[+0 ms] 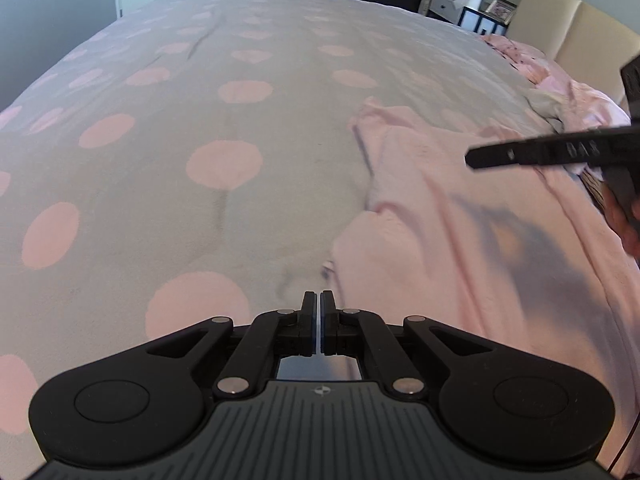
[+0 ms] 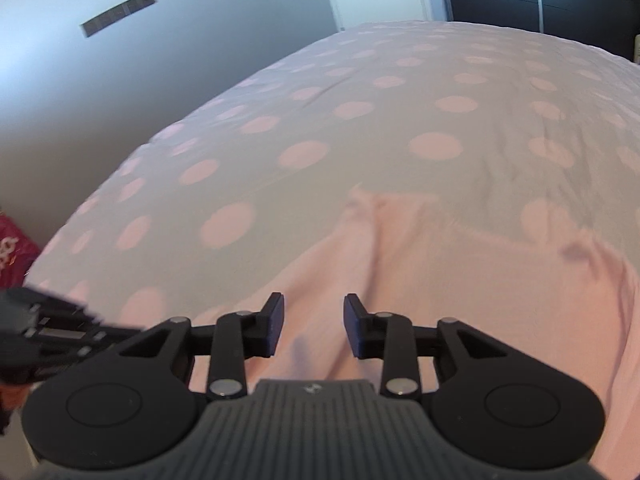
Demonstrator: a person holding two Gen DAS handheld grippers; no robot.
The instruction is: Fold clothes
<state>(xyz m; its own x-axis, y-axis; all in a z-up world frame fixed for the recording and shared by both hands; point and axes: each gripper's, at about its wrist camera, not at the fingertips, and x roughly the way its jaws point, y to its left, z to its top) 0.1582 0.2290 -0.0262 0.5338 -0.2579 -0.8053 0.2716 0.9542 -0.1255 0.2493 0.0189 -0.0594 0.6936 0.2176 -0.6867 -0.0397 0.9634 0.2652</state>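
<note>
The pink garment [image 1: 460,216] lay spread on the dotted bedspread [image 1: 200,120], unfolded; the left gripper [image 1: 318,300] was pressed together, empty; the right gripper [image 2: 314,322] hovered spread above it; pinching an edge likely came next.

Soft daylight, fisheye bending, right view blurred

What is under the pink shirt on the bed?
The pink shirt lies on the grey bedcover with pink dots, which shows all around its left and far edges. Whatever lies directly beneath the shirt, or inside its folds, is covered and cannot be seen.
</note>
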